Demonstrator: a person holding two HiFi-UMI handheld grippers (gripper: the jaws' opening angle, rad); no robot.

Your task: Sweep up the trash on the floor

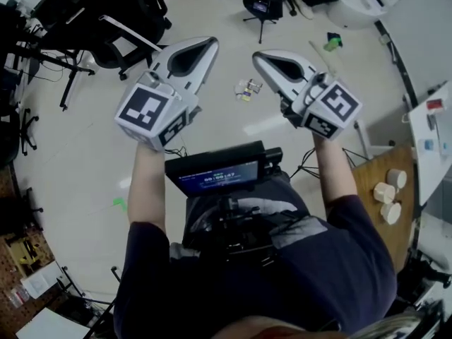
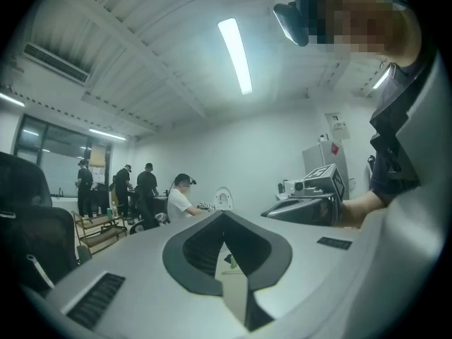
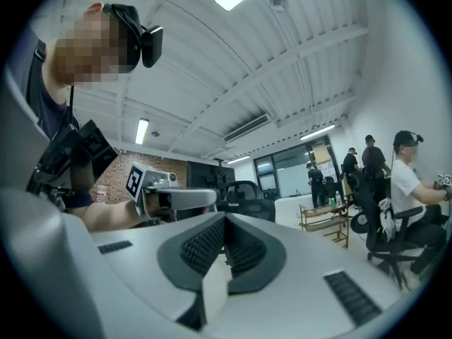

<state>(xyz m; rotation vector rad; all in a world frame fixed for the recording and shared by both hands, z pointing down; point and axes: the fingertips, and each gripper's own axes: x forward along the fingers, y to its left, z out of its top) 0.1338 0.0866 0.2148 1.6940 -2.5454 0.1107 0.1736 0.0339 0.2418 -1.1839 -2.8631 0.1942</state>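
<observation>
Item one, my left gripper (image 2: 224, 217): jaws closed tip to tip, nothing between them.
Item two, my right gripper (image 3: 226, 221): jaws likewise closed and empty.
Both are held level, side by side, with the tips near each other but apart.

Hard to make out: a small green shape (image 2: 232, 260) shows through the opening behind my left tips, too small to name. In both gripper views my own gripper bodies cover the floor.

Trash, head view only:
- Small scraps (image 1: 247, 89) lie on the pale floor (image 1: 85, 147), showing in the gap between my two grippers, below them and untouched.
- A green piece (image 1: 332, 43) lies further right, beyond my right gripper.
- A green scrap (image 1: 119, 203) lies beside my left forearm.
- What each one is I cannot tell.

Right edge: a wooden tabletop (image 1: 371, 182), partly cut off, carries three pale rolls (image 1: 387, 193).
</observation>
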